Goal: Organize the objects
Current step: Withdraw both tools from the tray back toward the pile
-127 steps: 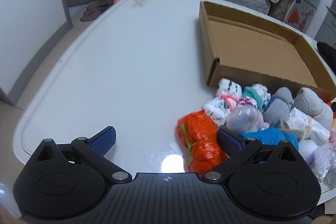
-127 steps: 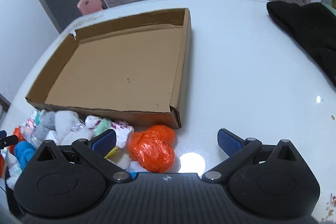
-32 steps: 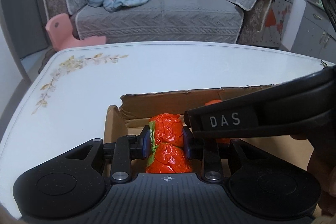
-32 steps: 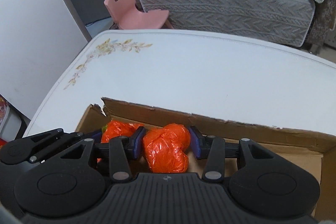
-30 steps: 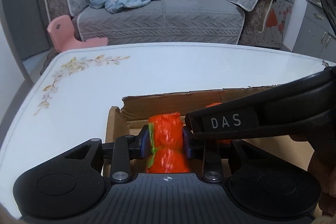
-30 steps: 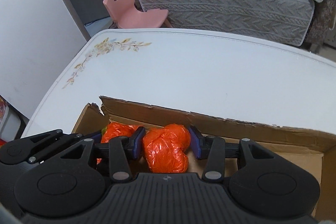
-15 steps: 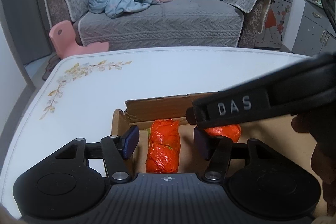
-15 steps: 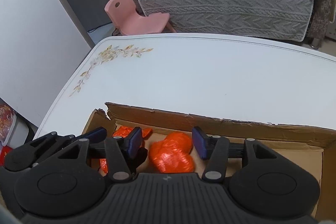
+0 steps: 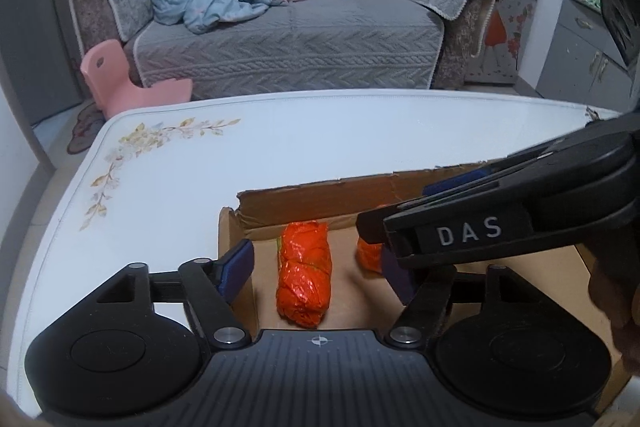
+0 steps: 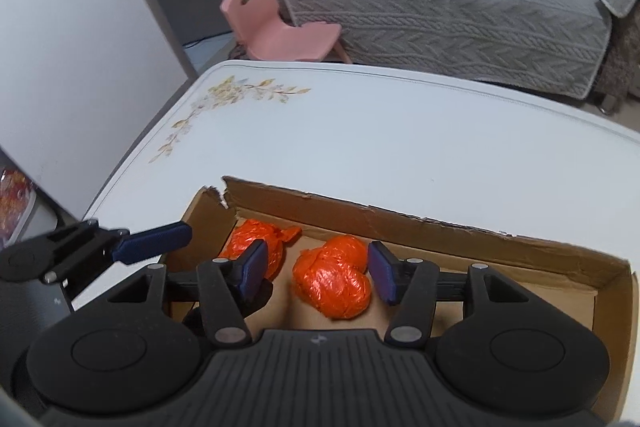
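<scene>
left gripper (image 9: 316,267) and right gripper (image 10: 318,271): black ribbed bodies showing round hubs, silver screws, blue pads (image 9: 236,267); right one's side wearing white "das" lettering.

Second orange bundle (image 9: 370,254) mostly hidden behind right claw (image 9: 404,251), cardboard box (image 10: 616,291) cut off right

A white table (image 9: 320,131) with a floral motif (image 9: 132,159) at its far-left corner. A shallow cardboard box (image 10: 440,231) rests directly on it.
</scene>
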A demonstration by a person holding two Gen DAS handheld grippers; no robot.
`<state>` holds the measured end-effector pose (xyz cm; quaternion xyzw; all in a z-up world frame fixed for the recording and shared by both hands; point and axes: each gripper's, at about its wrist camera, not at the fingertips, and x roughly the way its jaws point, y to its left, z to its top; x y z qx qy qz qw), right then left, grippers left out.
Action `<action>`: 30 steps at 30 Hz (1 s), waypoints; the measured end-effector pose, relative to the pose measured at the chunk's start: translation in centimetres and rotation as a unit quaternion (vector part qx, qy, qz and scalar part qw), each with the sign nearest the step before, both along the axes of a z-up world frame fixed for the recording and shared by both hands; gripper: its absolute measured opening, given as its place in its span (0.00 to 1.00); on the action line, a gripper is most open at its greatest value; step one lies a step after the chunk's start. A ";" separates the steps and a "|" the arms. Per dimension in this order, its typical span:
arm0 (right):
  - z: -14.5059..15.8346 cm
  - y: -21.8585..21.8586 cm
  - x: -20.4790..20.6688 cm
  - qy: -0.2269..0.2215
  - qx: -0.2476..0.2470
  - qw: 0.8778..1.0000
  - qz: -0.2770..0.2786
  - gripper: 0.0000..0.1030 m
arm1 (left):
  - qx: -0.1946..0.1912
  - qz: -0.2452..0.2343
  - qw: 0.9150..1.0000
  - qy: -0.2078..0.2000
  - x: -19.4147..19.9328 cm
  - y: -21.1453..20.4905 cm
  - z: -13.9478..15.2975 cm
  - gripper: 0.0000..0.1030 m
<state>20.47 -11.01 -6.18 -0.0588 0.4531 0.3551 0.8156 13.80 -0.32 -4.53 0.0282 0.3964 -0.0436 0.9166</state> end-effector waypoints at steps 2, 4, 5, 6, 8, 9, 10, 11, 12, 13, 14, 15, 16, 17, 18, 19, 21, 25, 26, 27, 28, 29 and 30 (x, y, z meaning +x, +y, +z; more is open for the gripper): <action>0.2 -0.1 -0.2 -0.002 -0.003 1.000 0.015 0.50 | 0.002 -0.009 1.000 0.002 -0.3 0.0 0.1 0.74; 0.4 0.0 -0.6 -0.008 -0.012 0.999 0.034 0.51 | 0.005 -0.020 1.000 0.006 -0.6 0.0 0.2 0.74; 0.6 -0.2 -0.8 -0.014 -0.016 0.999 0.041 0.51 | 0.007 -0.024 1.000 0.007 -0.8 0.0 0.2 0.74; 0.7 -0.2 -1.0 -0.018 -0.020 0.998 0.048 0.51 | 0.010 -0.026 1.000 0.008 -0.9 0.0 0.2 0.74; 1.0 -0.5 -1.4 -0.030 -0.026 0.997 0.059 0.51 | 0.010 -0.031 0.999 0.009 -1.3 0.1 0.3 0.74; 1.1 -0.6 -1.5 -0.033 -0.028 0.997 0.066 0.51 | 0.009 -0.031 0.999 0.008 -1.5 0.2 0.4 0.74; 1.3 -0.7 -1.7 -0.034 -0.030 0.996 0.072 0.52 | 0.008 -0.032 0.999 0.008 -1.8 0.3 0.6 0.76; 1.4 -0.8 -1.9 -0.037 -0.032 0.996 0.075 0.52 | 0.006 -0.034 0.999 0.007 -2.0 0.3 0.7 0.77; 1.6 -1.0 -2.1 -0.043 -0.034 0.995 0.078 0.53 | 0.005 -0.038 0.999 0.007 -2.3 0.4 0.9 0.79; 1.7 -1.1 -2.3 -0.047 -0.037 0.995 0.083 0.53 | 0.006 -0.043 0.999 0.007 -2.5 0.4 1.1 0.80; 1.9 -1.2 -2.5 -0.052 -0.040 0.994 0.088 0.54 | 0.010 -0.048 0.999 0.006 -2.8 0.4 1.3 0.80; 2.1 -1.4 -2.8 -0.056 -0.042 0.993 0.093 0.55 | 0.016 -0.053 0.998 0.005 -3.1 0.3 1.6 0.80; 2.3 -1.5 -3.0 -0.060 -0.044 0.992 0.097 0.55 | 0.022 -0.056 0.998 0.002 -3.4 0.3 1.8 0.82; 2.5 -1.6 -3.2 -0.063 -0.045 0.992 0.100 0.56 | 0.025 -0.058 0.998 0.000 -3.7 0.3 2.1 0.83; 2.7 -1.7 -3.5 -0.064 -0.046 0.991 0.104 0.56 | 0.025 -0.062 0.998 -0.001 -4.0 0.3 2.3 0.83; 2.8 -1.8 -3.7 -0.067 -0.049 0.991 0.108 0.56 | 0.024 -0.065 0.998 -0.001 -4.3 0.4 2.5 0.83; 3.1 -1.8 -4.1 -0.071 -0.051 0.989 0.116 0.57 | 0.023 -0.068 0.997 -0.001 -4.8 0.6 2.9 0.83; 3.9 -2.4 -5.3 -0.079 -0.045 0.988 0.128 0.59 | 0.022 -0.067 0.998 -0.008 -6.3 1.0 3.8 0.84; 4.1 -2.7 -5.7 -0.081 -0.044 0.987 0.131 0.59 | 0.020 -0.067 0.997 -0.010 -6.8 1.1 4.0 0.84; 4.3 -3.0 -6.1 -0.085 -0.043 0.986 0.133 0.60 | 0.018 -0.067 0.997 -0.013 -7.4 1.1 4.3 0.84; 4.5 -3.4 -6.5 -0.089 -0.042 0.986 0.136 0.62 | 0.017 -0.066 0.998 -0.017 -8.1 1.3 4.6 0.85; 4.7 -3.7 -6.8 -0.090 -0.041 0.986 0.136 0.63 | 0.015 -0.067 0.997 -0.020 -8.8 1.3 4.8 0.85; 4.9 -4.1 -7.2 -0.092 -0.038 0.985 0.138 0.63 | 0.013 -0.069 0.997 -0.023 -9.5 1.4 5.0 0.85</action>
